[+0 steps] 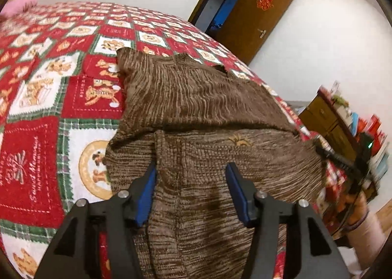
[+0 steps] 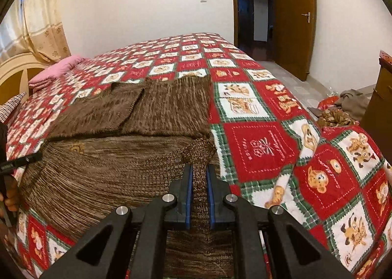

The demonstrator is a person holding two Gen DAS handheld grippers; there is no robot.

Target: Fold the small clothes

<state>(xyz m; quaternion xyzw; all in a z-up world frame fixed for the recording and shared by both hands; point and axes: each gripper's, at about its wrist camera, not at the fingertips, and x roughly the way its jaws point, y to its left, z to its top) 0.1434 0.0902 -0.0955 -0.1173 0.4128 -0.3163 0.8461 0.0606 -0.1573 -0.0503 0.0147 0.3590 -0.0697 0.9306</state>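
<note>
Your brown marled knit sweater point(image 1: 196, 107) lies spread on the bed's red, white and green checked quilt with bear prints point(image 1: 36, 146), its far part folded over. Your left tongs point(image 1: 191, 176) stand open, 2 blue pads apart above the knit, clamping nothing. Your right tongs point(image 2: 199, 176) are pinched on a raised strip of the sweater's right edge.

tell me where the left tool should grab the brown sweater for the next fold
Judging by the layout, take the brown sweater at its near left edge, coming from the bedspread side. That edge lies loose and slightly raised. The left tool is open above it; the right tool already pinches the opposite edge.
</note>
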